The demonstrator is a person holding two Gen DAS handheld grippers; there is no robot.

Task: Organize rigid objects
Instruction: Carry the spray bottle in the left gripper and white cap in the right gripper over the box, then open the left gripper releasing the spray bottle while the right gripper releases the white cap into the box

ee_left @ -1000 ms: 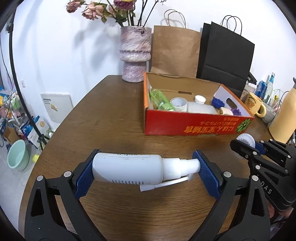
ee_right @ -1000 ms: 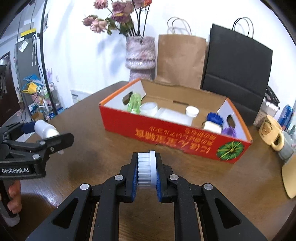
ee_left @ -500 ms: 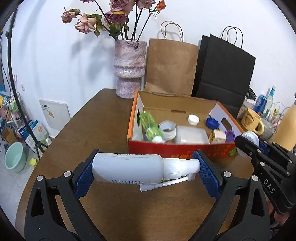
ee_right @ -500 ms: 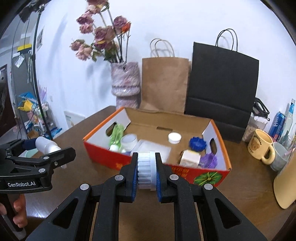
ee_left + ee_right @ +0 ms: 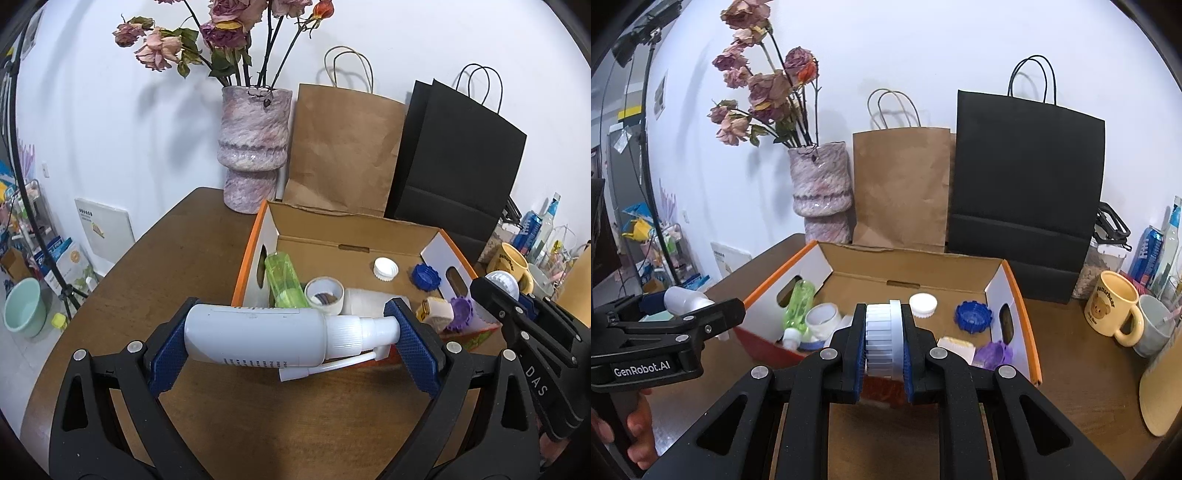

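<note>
1. Left gripper [image 5: 290, 341] is level, pinching a white plastic spray bottle [image 5: 266, 338] lengthwise, just near of the orange cardboard box [image 5: 255, 251].
2. Right gripper [image 5: 884, 349] is clamped on a ribbed white round lid [image 5: 882, 341], hovering at the box's near wall.

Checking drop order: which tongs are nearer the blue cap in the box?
Right. The right tongs, shut on a white ribbed lid, sit just short of the blue cap. The left tongs, holding the spray bottle, are farther over at the box's opposite end.

White wall [image 5: 92, 129], brown wooden table [image 5: 177, 236]
</note>
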